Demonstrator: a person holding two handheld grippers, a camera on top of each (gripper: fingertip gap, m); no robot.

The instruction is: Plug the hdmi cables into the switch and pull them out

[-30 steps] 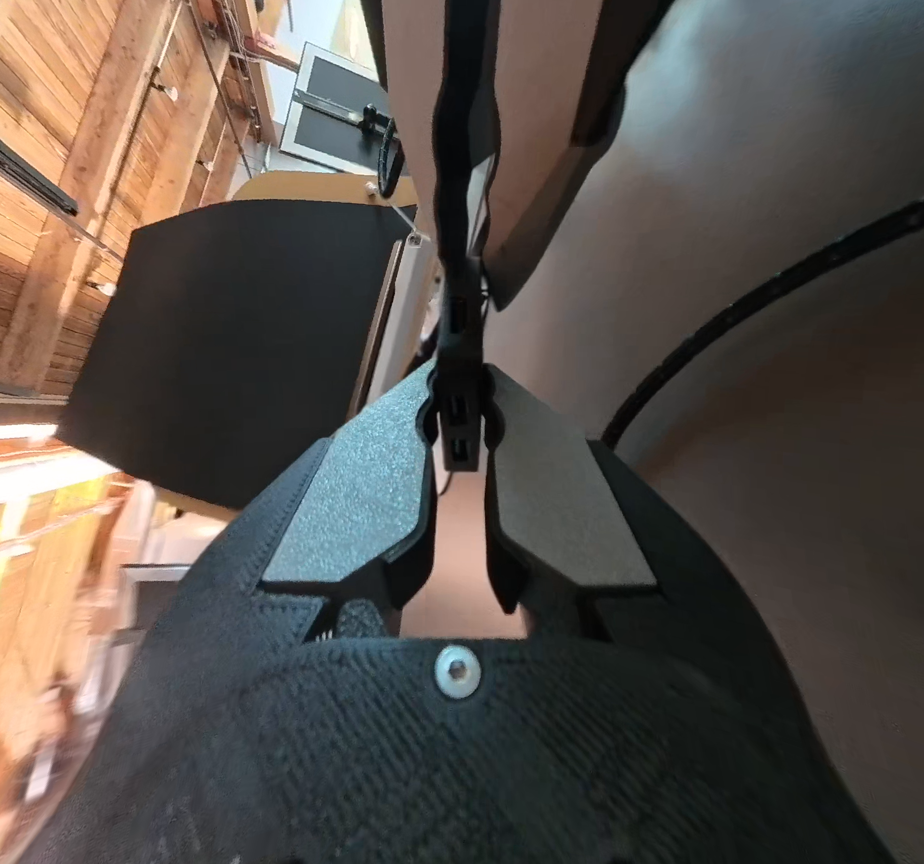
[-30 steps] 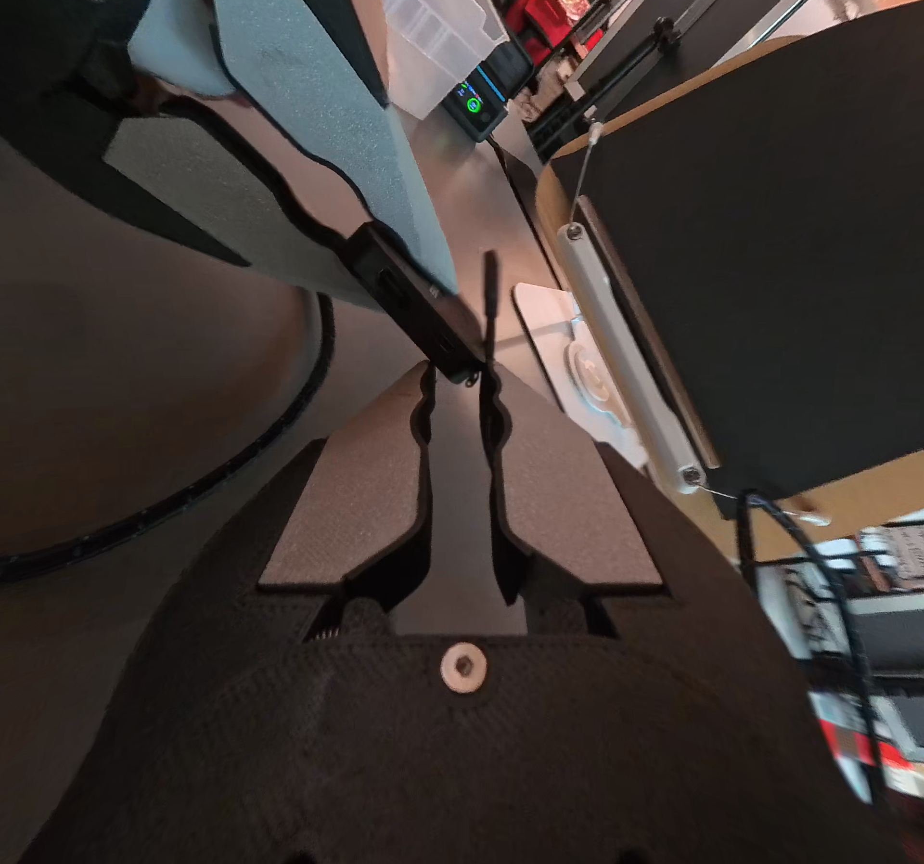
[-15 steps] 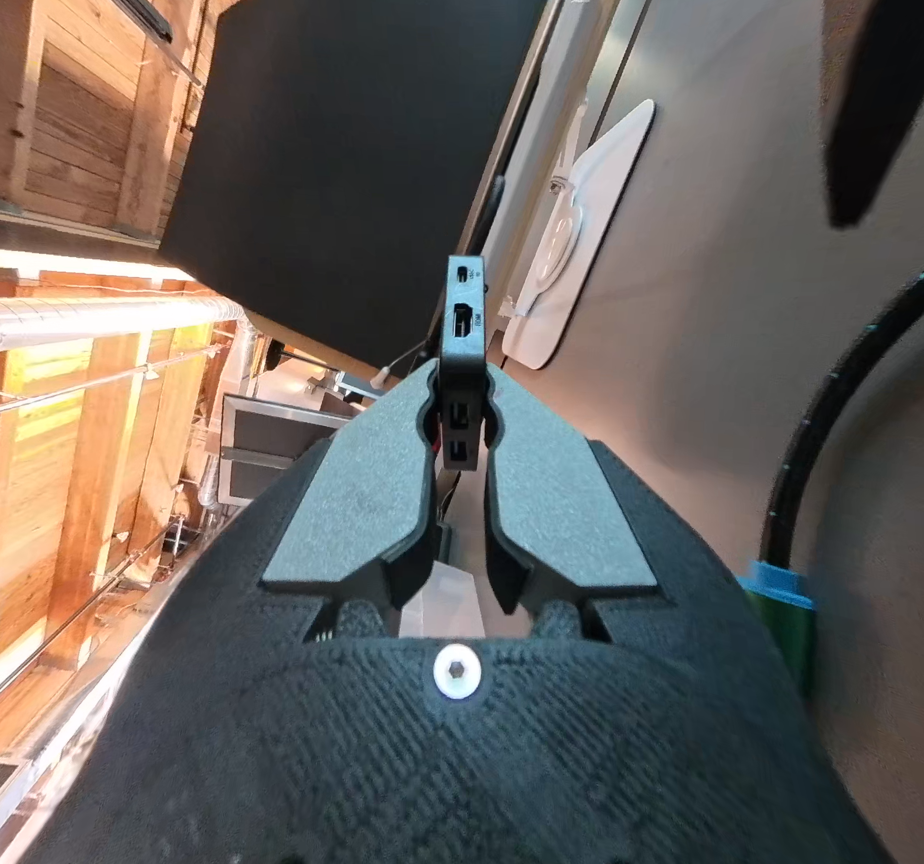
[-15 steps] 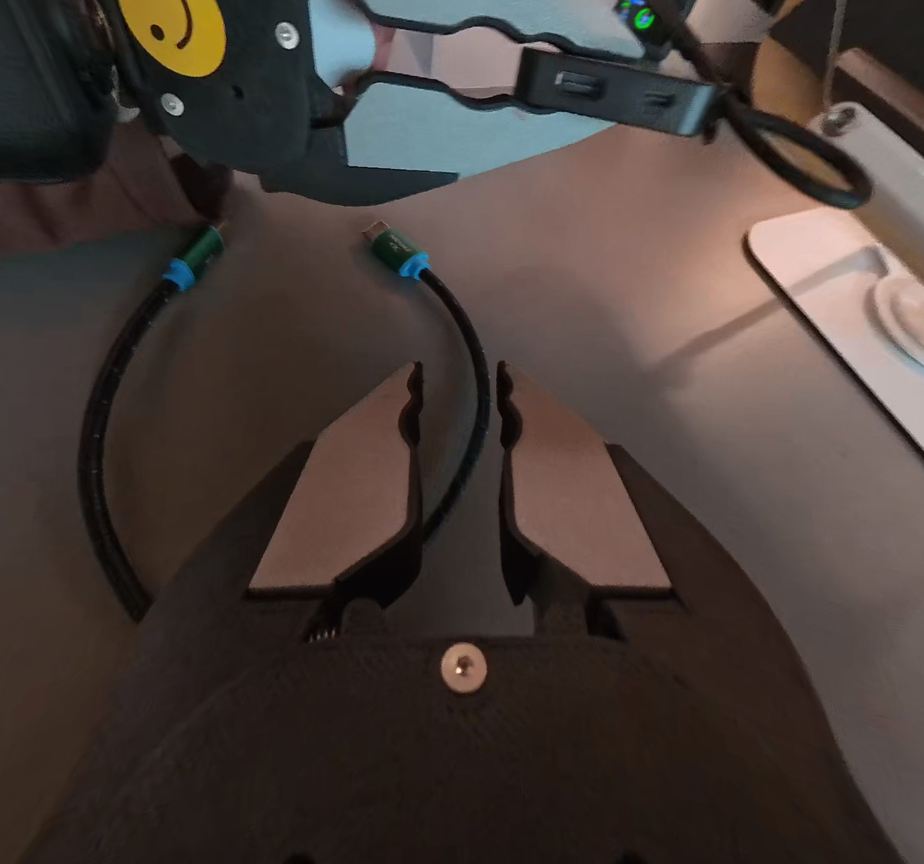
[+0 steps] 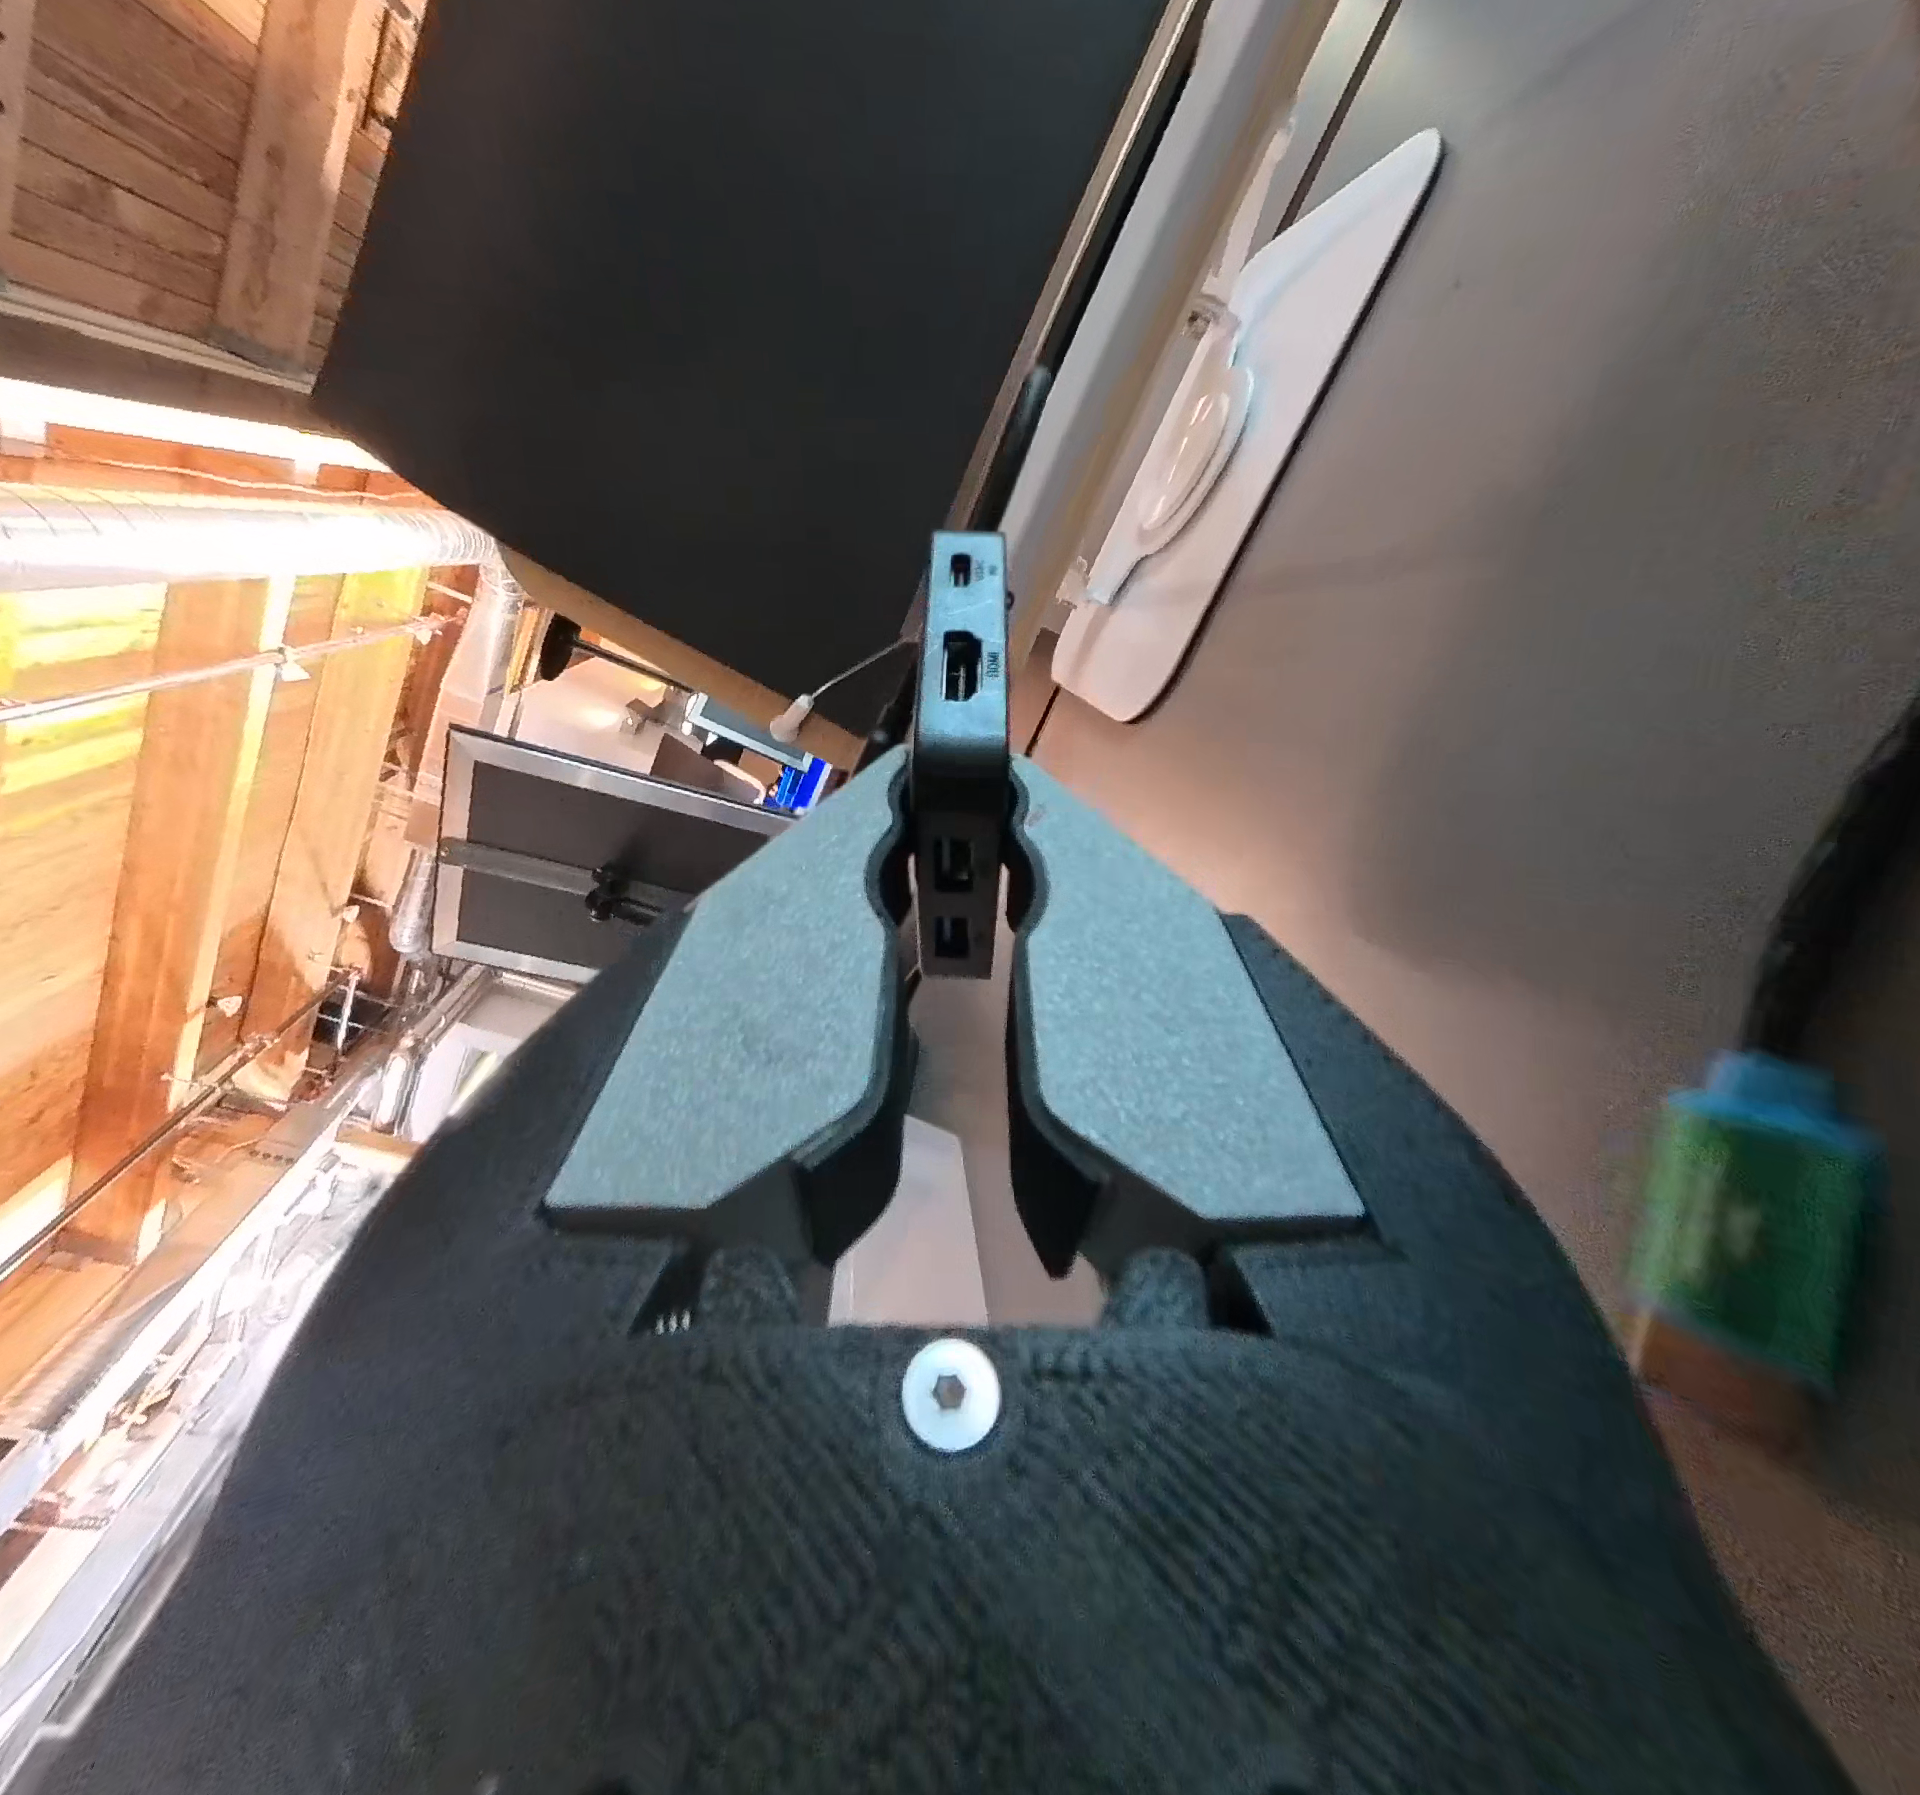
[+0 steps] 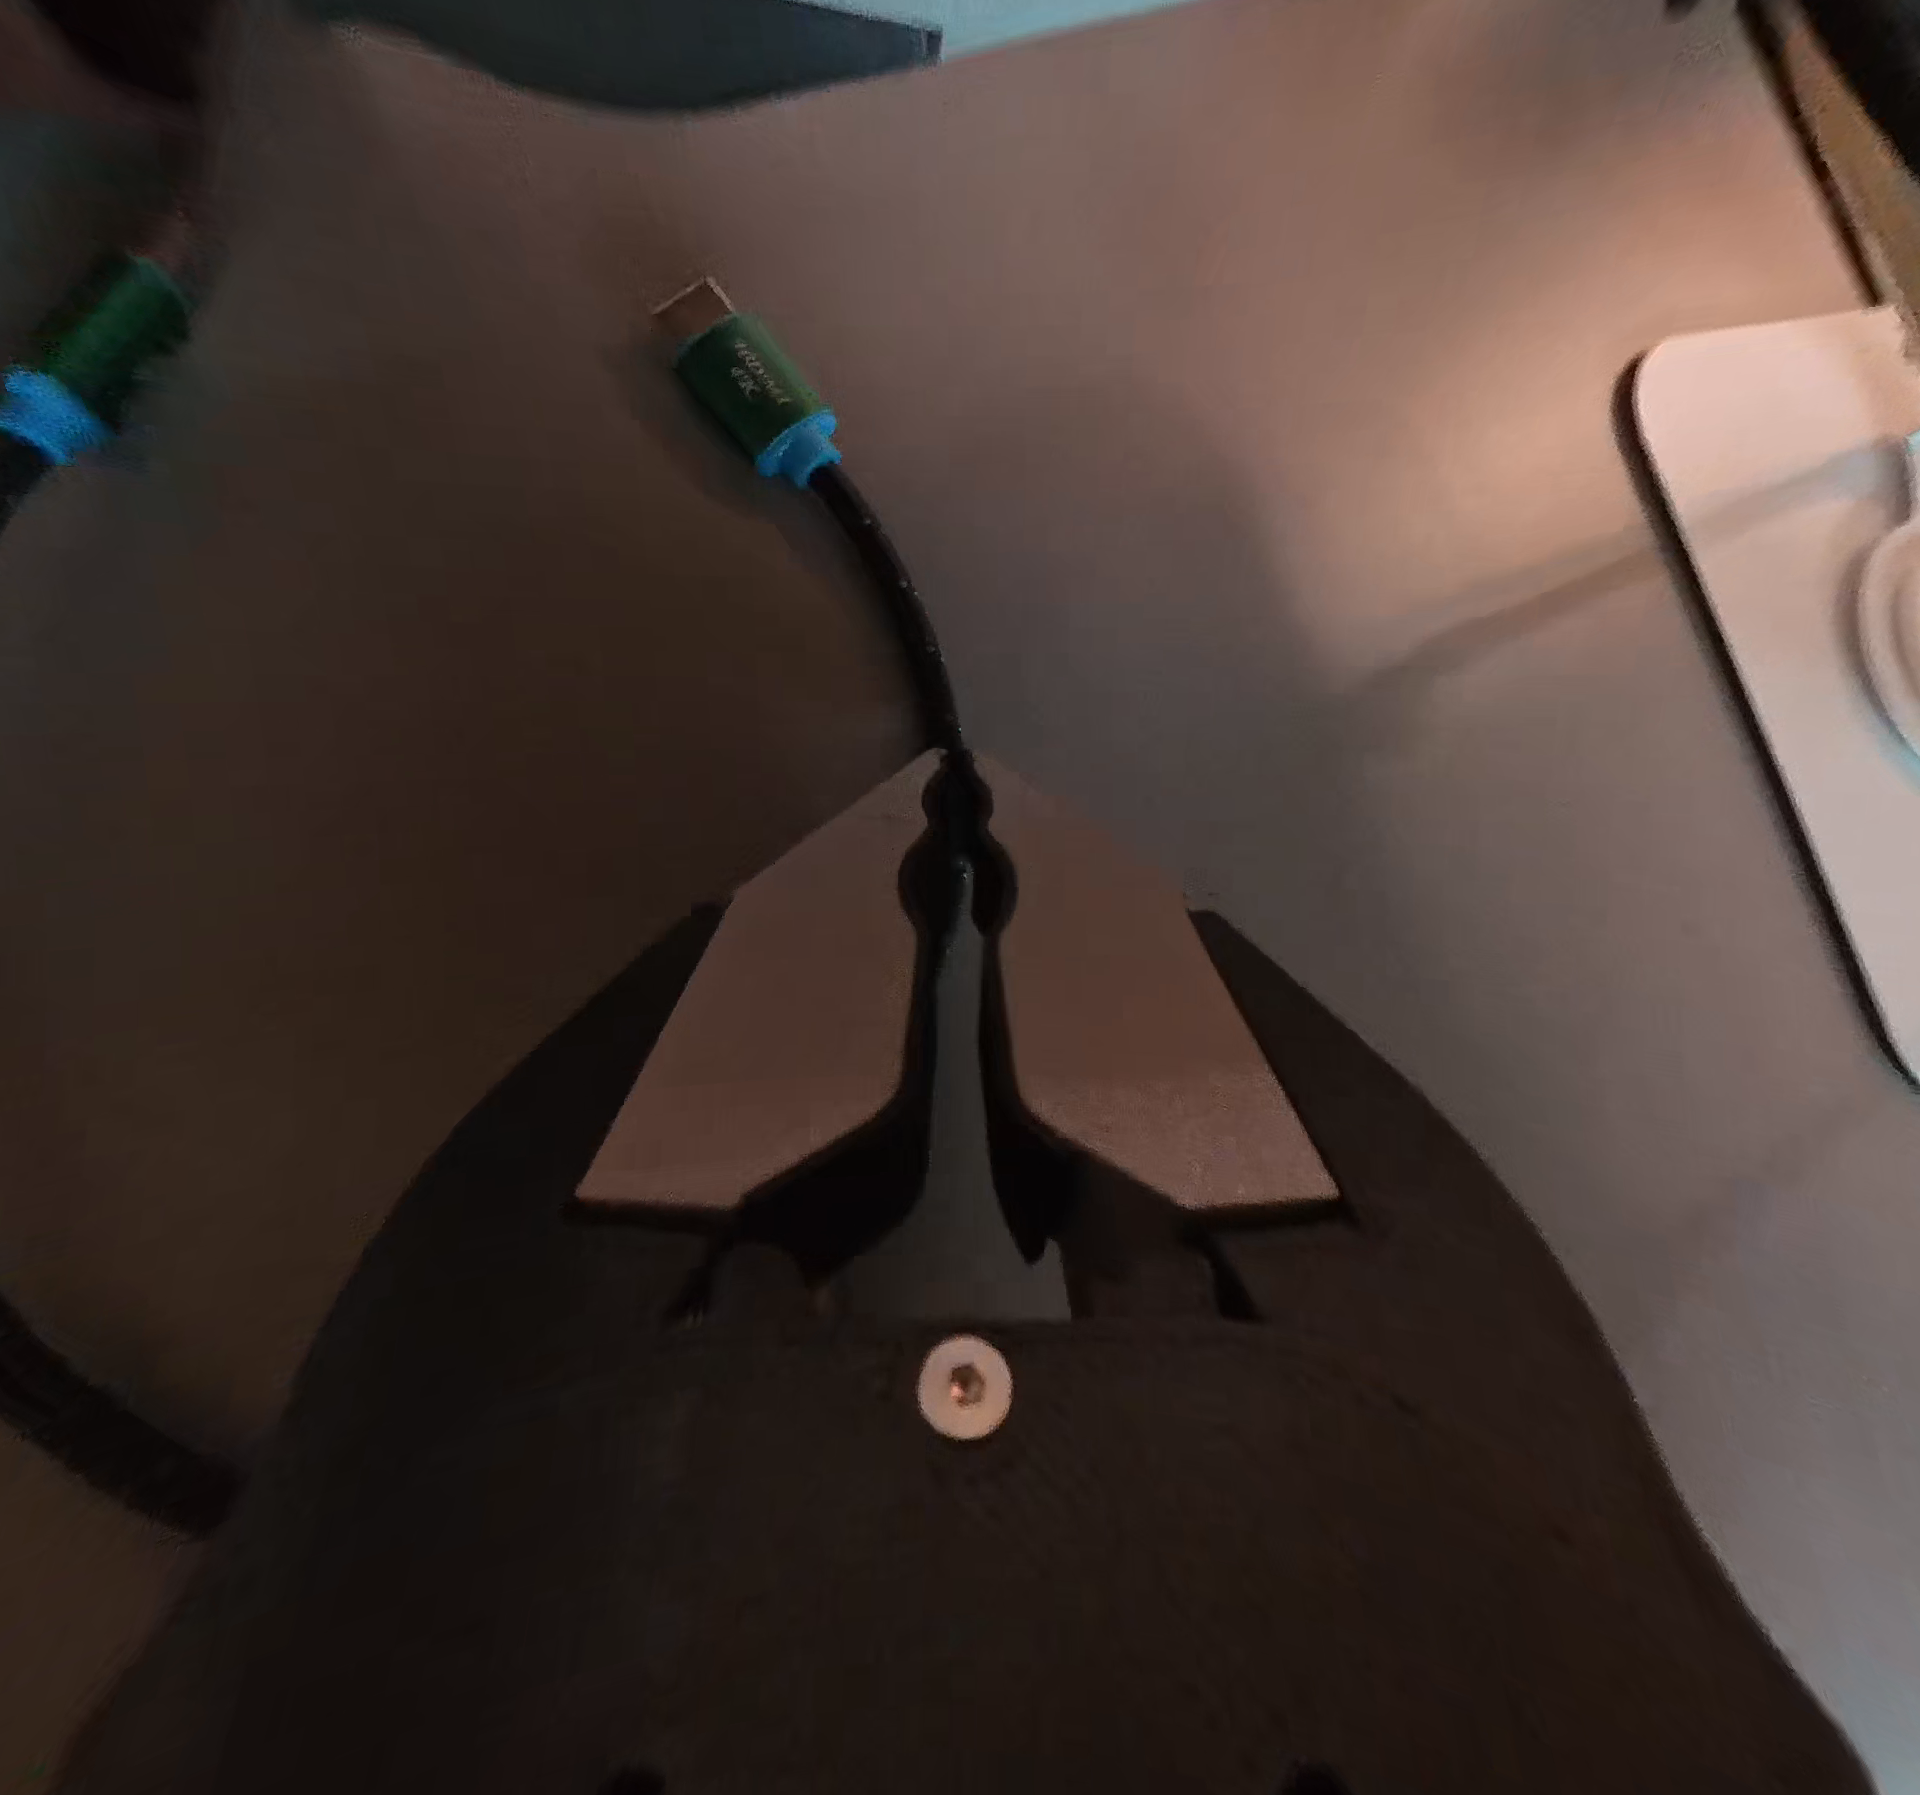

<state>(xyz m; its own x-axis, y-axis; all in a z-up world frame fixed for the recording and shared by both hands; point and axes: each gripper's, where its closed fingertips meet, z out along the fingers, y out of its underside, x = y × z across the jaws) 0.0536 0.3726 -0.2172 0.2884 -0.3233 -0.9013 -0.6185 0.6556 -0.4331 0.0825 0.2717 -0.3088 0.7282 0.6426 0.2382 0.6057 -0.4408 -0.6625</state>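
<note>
**Both grippers closed on their parts: switch in the left, cable in the right**

Clearly visible in the left wrist view: left gripper (image 5: 957, 846) pinching the black switch (image 5: 961, 706), both pads pressed on its narrow sides, body sticking out toward 12 o'clock with open ports facing the camera. At 3 o'clock, blurred, a green and blue plug (image 5: 1756, 1215) over the grey table (image 5: 1558, 602).

Seen from the right wrist view: right gripper (image 6: 958, 779) pressed together on the black cable (image 6: 904, 602), which runs toward 11 o'clock and ends in a green plug (image 6: 753, 389) lying on the table. At 9 o'clock, a second green plug (image 6: 99, 353). At 3 o'clock, a white monitor base (image 6: 1714, 457).
</note>
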